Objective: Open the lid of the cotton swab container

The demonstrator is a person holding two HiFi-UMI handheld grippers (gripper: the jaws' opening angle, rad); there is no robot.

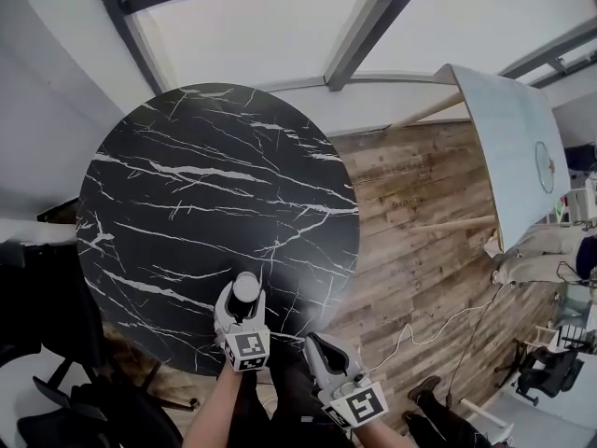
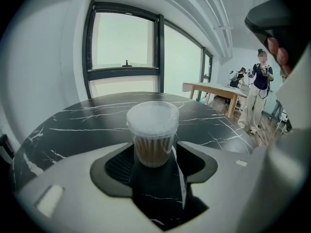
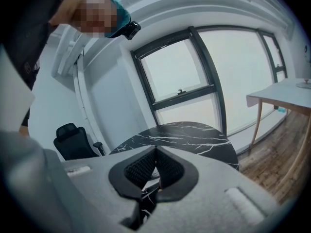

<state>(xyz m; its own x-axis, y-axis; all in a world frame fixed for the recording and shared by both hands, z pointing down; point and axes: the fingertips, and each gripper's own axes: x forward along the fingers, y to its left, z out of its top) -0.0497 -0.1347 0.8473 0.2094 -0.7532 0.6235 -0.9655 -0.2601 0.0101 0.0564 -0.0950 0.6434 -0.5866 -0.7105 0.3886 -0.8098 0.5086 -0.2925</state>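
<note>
The tub of cotton swabs (image 2: pixel 153 147) stands at the near edge of the round black table (image 1: pixel 187 185). The left claw (image 1: pixel 244 297) squeezes it low down, one jaw on each side, under the lid (image 2: pixel 152 116). The lid is on. The right claw (image 1: pixel 320 351) is clenched with nothing in it, off the table's near right side. To do this well, hold the tub tight and flat. The right claw likely needs to open, take the lid's rim and lift gently, so no swabs spill.
</note>
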